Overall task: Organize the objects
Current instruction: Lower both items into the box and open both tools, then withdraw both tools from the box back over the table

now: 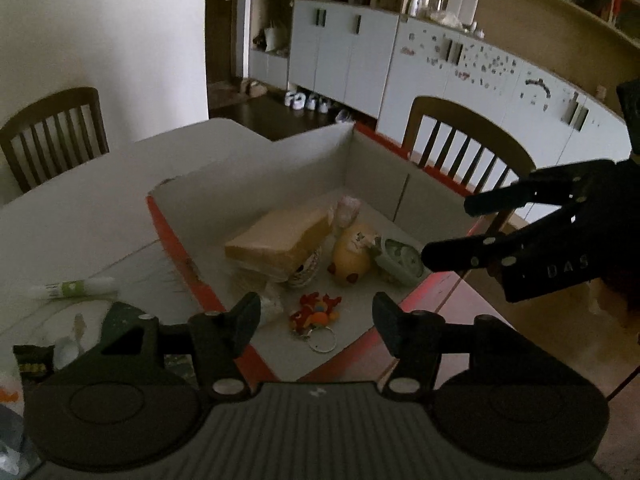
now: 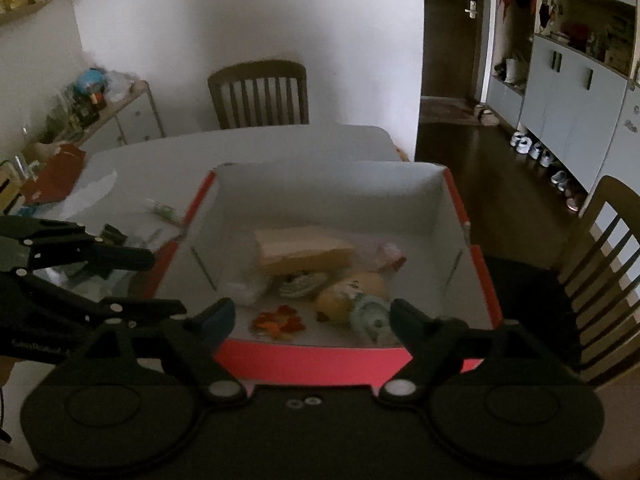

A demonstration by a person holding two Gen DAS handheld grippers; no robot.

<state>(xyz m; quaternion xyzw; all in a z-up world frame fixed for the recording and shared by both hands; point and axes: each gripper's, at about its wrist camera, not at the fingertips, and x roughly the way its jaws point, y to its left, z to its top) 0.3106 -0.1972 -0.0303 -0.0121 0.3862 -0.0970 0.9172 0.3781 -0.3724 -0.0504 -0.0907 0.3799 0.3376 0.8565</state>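
A box, red outside and white inside, stands open on the white table. In it lie a tan parcel, a yellow plush toy, a green alarm clock and a red-orange keychain. My left gripper hovers open over the box's near left corner, empty. Above the near right edge, my right gripper is open and holds nothing.
A white and green tube and small wrappers lie on the table left of the box. A red bag and clutter sit at the far left. Wooden chairs stand around the table.
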